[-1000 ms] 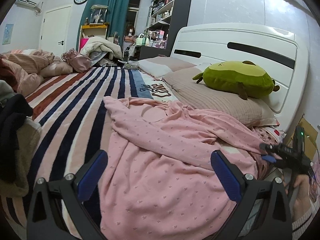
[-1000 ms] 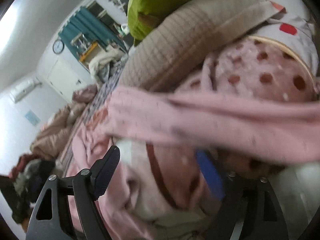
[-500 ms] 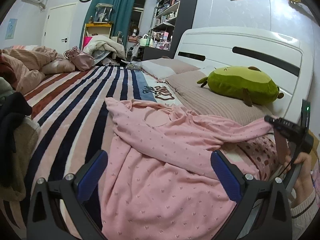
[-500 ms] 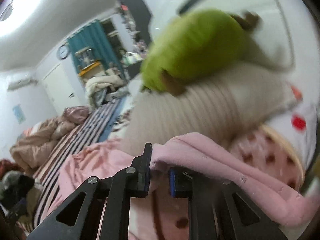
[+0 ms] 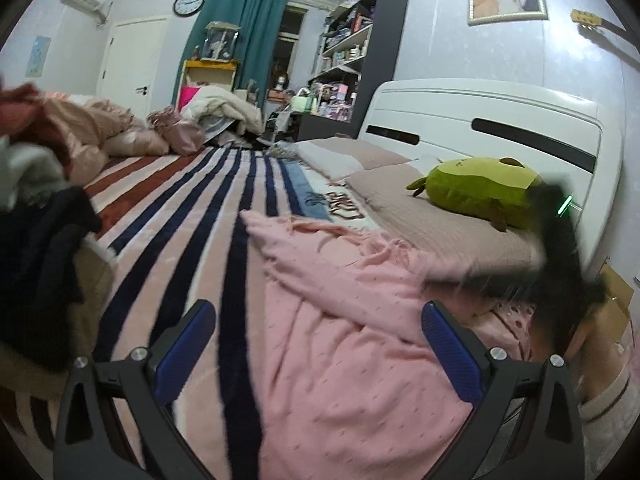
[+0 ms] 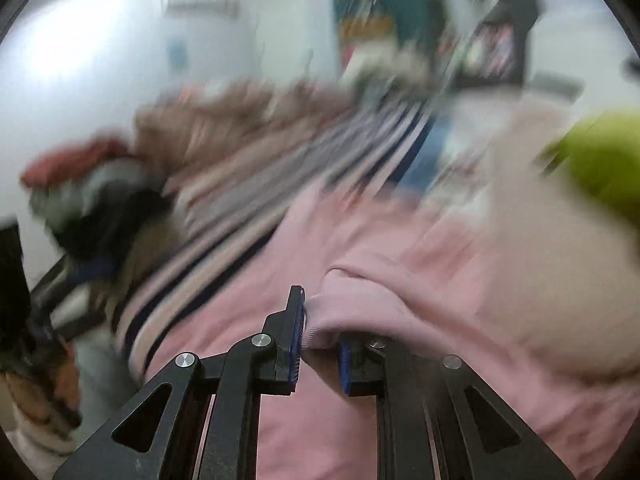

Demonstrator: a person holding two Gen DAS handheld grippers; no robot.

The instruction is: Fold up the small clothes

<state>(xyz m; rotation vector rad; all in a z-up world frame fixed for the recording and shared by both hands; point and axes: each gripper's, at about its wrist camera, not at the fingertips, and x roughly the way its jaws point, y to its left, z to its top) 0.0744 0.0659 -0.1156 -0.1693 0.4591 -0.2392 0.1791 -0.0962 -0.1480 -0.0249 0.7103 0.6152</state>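
Note:
A pink dotted garment point(image 5: 344, 320) lies spread on the striped bed cover, its near part between my left fingers. My left gripper point(image 5: 320, 344) is open and empty, hovering over the garment's lower part. My right gripper point(image 6: 320, 344) is shut on the garment's sleeve cuff point(image 6: 340, 304), which bunches between the blue pads. In the left wrist view the right gripper point(image 5: 556, 264) is a dark blur at the right, dragging the sleeve over the garment. The right wrist view is heavily motion-blurred.
A green plush toy point(image 5: 480, 196) lies on the beige pillows point(image 5: 432, 220) by the white headboard point(image 5: 500, 128). A heap of dark and mixed clothes point(image 5: 36, 240) sits at the left. Crumpled bedding point(image 5: 116, 132) lies at the far end of the striped cover point(image 5: 192, 220).
My right gripper closed on the sleeve cuff, lifted it and is swinging it fast to the left over the garment. My left gripper stayed open over the garment and shifted only slightly.

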